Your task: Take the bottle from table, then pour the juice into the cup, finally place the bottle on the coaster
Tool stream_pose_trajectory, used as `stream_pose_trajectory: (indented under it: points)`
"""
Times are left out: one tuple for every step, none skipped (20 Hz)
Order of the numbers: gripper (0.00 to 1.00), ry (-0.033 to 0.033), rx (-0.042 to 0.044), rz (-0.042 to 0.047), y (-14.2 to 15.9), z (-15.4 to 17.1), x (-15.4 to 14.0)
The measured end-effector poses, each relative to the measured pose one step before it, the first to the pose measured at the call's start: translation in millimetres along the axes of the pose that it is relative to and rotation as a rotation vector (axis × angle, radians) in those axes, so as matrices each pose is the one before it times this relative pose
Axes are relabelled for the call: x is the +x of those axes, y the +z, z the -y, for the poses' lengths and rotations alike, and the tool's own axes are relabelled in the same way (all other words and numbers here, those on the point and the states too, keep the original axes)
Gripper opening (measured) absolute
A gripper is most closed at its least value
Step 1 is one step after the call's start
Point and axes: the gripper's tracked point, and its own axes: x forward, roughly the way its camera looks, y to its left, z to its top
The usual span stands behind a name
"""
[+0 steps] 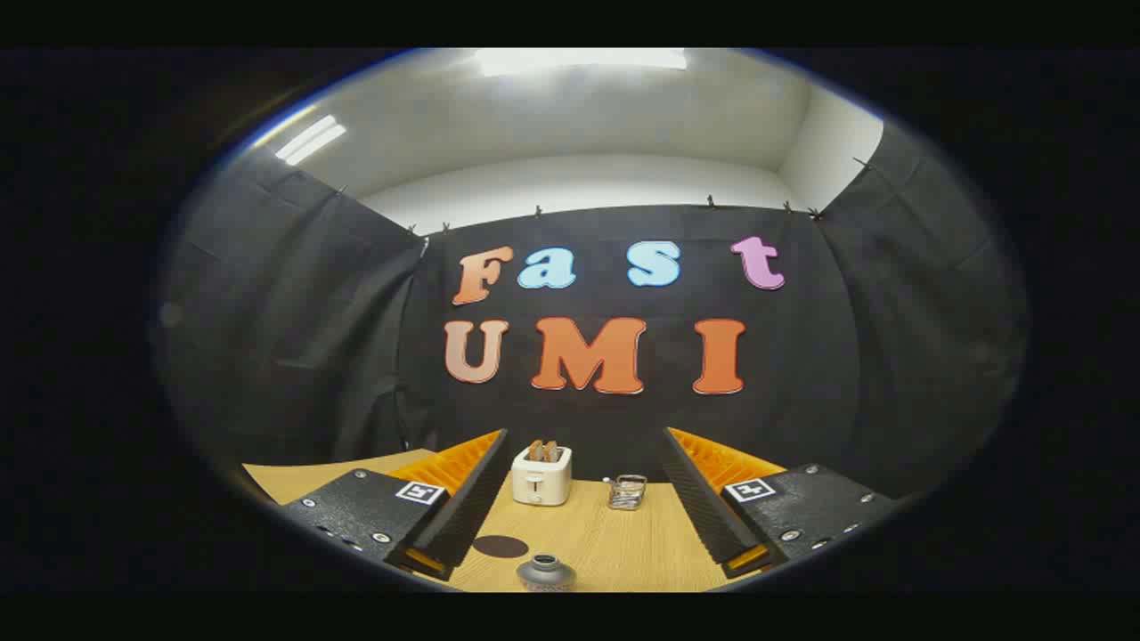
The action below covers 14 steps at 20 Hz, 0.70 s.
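Two jaws (pixel 583 499) gape; bottle (pixel 545 572) low between them, untouched.

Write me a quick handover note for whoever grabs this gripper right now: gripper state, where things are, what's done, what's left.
Gripper: open, fingers spread wide, holding nothing.
Bottle: on the table, low between the fingers; its cap end shows.
Coaster: dark disc beside the bottle, bare.
Cup: clear one, beyond the fingers, right of the toaster.
Done: nothing yet.
Left: grasp bottle, pour into cup, set bottle on coaster.
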Motion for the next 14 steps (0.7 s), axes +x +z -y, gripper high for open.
stream_pose_trajectory:
  points:
    - [0.98,0.0023,0.00105,-0.00112,-0.04,-0.94,0.17]
    - [0.98,0.00291,0.00089,-0.00044,-0.1,-1.23,0.75]
    - [0.98,0.00145,0.00014,0.00004,0.45,-0.89,1.41]
    - [0.98,0.0013,-0.001,0.00064,0.09,-0.23,0.6]
    - [0.98,0.00088,-0.00129,-0.00147,-0.47,-0.67,0.71]
    - [0.98,0.00162,-0.00007,-0.00128,-0.78,-1.2,0.35]
    - [0.98,0.00171,-0.00117,-0.00276,-0.43,-0.78,0.26]
    - [0.98,0.00074,0.00023,-0.00221,-0.85,-0.15,0.72]
    - [0.98,0.00164,0.00032,0.00007,0.1,-0.42,0.78]
    - [0.98,-0.0005,0.00069,-0.00023,-0.01,-0.33,0.07]
    - [0.98,0.0002,0.00144,-0.0014,-0.63,-0.18,0.65]
    - [0.98,0.0012,0.00347,-0.00264,-1.43,-1.13,-0.48]
    - [0.98,0.0047,0.00441,-0.00408,-1.9,-1.47,-0.34]
    - [0.98,0.00507,0.00351,-0.00528,-2.81,-0.7,-0.14]
